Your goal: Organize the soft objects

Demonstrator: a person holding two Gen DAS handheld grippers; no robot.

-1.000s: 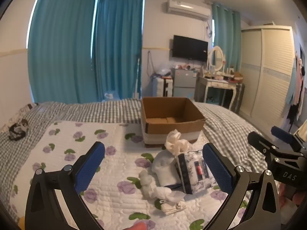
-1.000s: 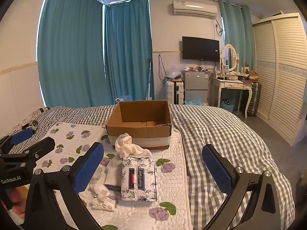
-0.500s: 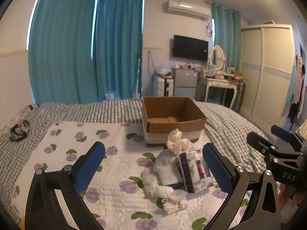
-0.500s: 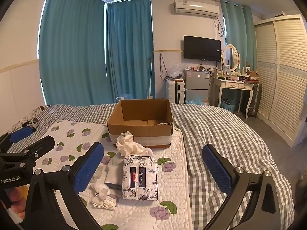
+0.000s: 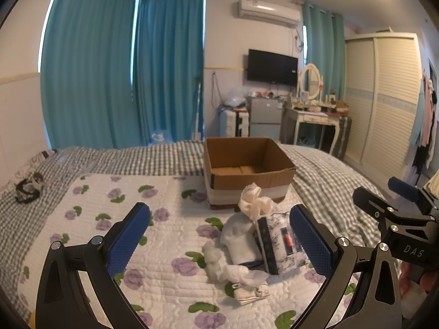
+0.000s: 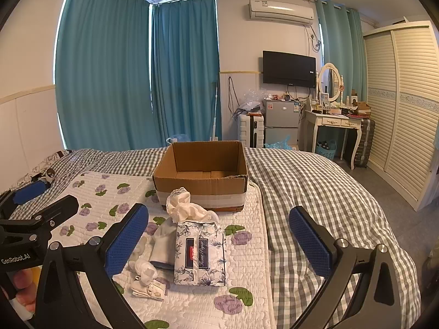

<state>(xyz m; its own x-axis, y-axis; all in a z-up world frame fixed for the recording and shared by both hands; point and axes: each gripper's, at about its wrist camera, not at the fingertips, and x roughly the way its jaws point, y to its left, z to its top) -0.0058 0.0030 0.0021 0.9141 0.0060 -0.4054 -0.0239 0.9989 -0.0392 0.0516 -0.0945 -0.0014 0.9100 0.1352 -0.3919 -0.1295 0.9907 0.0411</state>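
An open cardboard box [image 6: 203, 170] [image 5: 247, 164] stands on the bed. In front of it lies a pile of soft things: a floral tissue pack [image 6: 201, 249] [image 5: 279, 241], a cream crumpled cloth [image 6: 182, 205] [image 5: 255, 200], a grey-white folded cloth [image 6: 163, 241] [image 5: 238, 241] and small white socks [image 6: 146, 277] [image 5: 241, 279]. My left gripper [image 5: 219, 241] is open and empty, held above the quilt short of the pile. My right gripper [image 6: 219, 241] is open and empty, above the tissue pack's near side. Each gripper shows at the other view's edge.
A white quilt with purple flowers [image 5: 109, 219] covers the bed's left; grey checked bedding [image 6: 315, 192] lies to the right. A small dark object [image 5: 27, 187] sits near the pillow end. Fridge, dressing table and wardrobe [image 6: 406, 109] stand beyond the bed.
Both views have shifted slightly, with the box and pile a little further right in each. Both grippers stay open and empty.
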